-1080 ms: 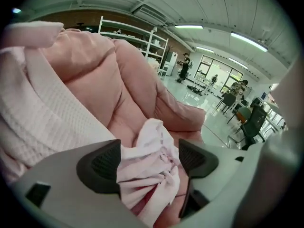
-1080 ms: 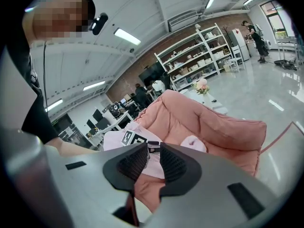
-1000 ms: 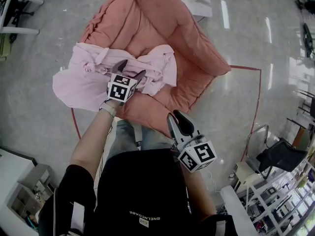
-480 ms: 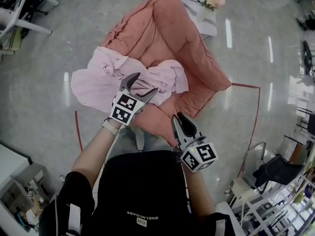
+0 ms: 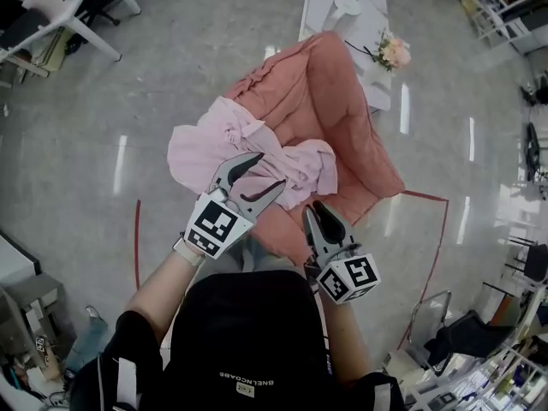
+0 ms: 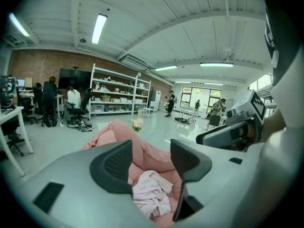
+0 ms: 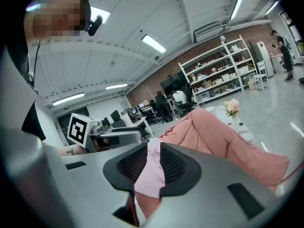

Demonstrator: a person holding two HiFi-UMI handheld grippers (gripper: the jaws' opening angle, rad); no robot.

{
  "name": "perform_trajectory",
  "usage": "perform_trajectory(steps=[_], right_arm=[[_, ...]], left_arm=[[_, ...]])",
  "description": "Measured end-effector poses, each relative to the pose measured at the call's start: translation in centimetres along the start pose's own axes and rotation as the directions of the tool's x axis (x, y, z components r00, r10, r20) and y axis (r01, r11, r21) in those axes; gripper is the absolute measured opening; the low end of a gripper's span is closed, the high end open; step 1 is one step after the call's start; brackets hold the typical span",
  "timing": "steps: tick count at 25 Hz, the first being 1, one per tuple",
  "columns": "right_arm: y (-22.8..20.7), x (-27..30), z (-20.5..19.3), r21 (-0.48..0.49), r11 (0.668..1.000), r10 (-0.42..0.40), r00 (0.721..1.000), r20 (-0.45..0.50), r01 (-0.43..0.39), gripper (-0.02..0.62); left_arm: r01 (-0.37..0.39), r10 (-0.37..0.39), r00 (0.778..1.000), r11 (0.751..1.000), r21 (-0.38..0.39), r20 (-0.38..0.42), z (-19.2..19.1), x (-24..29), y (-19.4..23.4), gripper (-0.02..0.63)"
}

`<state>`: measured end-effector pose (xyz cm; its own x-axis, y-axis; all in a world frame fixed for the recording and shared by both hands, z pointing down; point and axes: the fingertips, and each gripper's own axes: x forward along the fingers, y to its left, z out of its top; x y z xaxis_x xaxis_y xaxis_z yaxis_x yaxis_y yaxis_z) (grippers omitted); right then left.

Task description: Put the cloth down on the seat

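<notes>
The pale pink cloth lies crumpled on the salmon cushion seat, with part of it draped over the seat's left edge. My left gripper hovers above the cloth's near side. Its jaws are closing and nothing is between them. In the left gripper view the cloth shows below the left gripper, lying on the seat. My right gripper is held near the seat's front edge, jaws a narrow gap apart and empty. In the right gripper view the cloth shows through the right gripper's gap.
A white side table with a bunch of flowers stands behind the seat. A red tape line on the glossy floor frames the seat. A desk stands at the far left and a dark chair at the right.
The left gripper has drawn back from over the cloth toward me, and its jaws stand narrower. The cloth stays on the seat. The head view has tilted forward.
</notes>
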<state>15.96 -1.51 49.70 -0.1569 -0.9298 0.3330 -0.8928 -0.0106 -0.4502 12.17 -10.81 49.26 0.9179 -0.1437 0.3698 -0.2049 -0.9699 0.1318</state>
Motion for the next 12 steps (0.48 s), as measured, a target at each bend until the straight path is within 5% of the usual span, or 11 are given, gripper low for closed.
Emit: perform_trajectory(steps=[4, 12], right_arm=[[3.7, 1.6, 1.2, -0.053, 0.998, 0.047, 0.999, 0.018, -0.046, 0.101], [11.8, 5.9, 3.4, -0.144, 0.976, 0.176, 0.982, 0.06, -0.166, 0.101]], left_arm=[[-0.047, 0.047, 0.996, 0.999, 0.008, 0.072, 2.1, -5.3, 1.1, 0.146], [-0.162, 0.164, 0.974, 0.986, -0.027, 0.157, 3.0, -15.6, 4.9, 0.026]])
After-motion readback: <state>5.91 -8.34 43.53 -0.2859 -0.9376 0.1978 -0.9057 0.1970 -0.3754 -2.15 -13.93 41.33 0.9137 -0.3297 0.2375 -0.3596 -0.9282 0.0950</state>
